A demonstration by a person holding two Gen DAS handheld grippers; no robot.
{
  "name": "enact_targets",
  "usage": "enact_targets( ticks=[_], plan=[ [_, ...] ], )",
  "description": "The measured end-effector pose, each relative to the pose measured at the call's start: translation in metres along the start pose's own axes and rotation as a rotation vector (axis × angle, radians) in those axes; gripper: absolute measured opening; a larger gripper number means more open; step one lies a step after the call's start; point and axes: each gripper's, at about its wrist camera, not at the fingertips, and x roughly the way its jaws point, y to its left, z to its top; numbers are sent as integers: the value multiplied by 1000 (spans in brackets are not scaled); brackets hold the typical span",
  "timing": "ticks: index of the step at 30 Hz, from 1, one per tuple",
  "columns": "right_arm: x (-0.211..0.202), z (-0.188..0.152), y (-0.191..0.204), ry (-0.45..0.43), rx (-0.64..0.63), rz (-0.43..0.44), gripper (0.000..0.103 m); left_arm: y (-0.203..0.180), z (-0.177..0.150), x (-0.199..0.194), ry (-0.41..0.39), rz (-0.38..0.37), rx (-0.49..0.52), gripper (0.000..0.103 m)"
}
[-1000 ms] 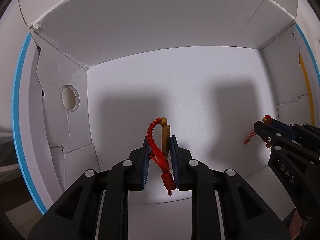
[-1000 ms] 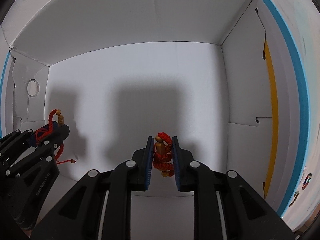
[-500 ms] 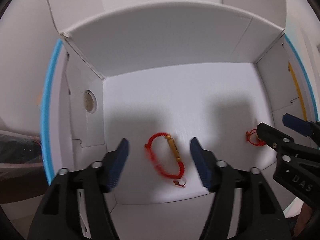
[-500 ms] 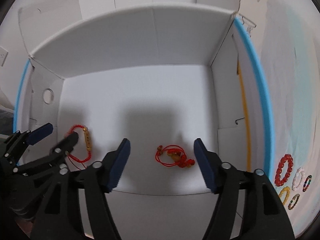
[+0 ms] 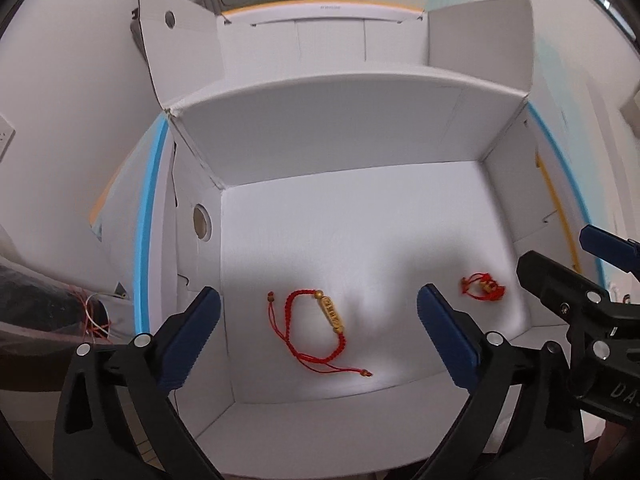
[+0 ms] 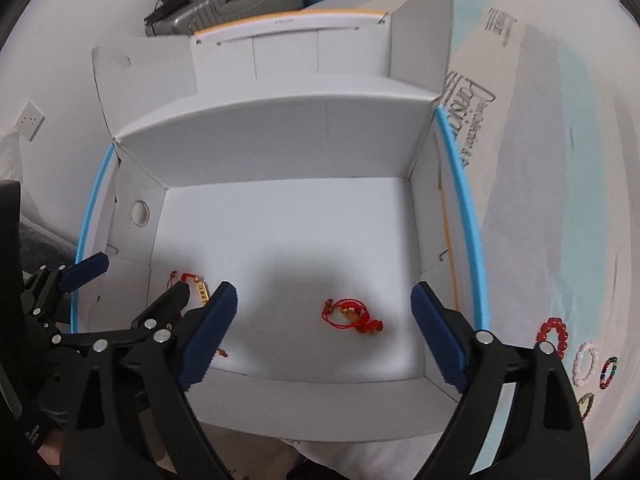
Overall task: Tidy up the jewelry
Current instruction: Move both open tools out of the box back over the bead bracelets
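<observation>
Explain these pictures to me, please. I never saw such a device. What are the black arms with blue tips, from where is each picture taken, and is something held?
No robot is here: a person holds one two-finger gripper in each hand, and each carries a wide-angle camera looking forward along its fingers. So each picture shows its own gripper at the bottom.

In the left camera's picture the left gripper is open and holds nothing. Below it, on the floor of a white cardboard box, lies a red cord bracelet with a gold tube bead.

In the right camera's picture the right gripper is also open and holds nothing. Below it a second, bunched red cord bracelet lies in the same box.

Outside the box, on the right, several bead bracelets lie on a pale surface.
</observation>
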Motion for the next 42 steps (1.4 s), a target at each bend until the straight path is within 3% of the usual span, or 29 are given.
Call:
enact_targets(
  ticks=[7,20,42],
  plan=[
    [-31,-9,-9,-61,21,6,96,-5,2,-29,-38,-19,17,97],
    [-83,-39,-48,-168,85,-38,96,-46,-13,-68,-130,-76,34,97],
    [-164,-123,-176,-271,240,-151,96,-180,-38,-116,-223,-179,172,97]
  ],
)
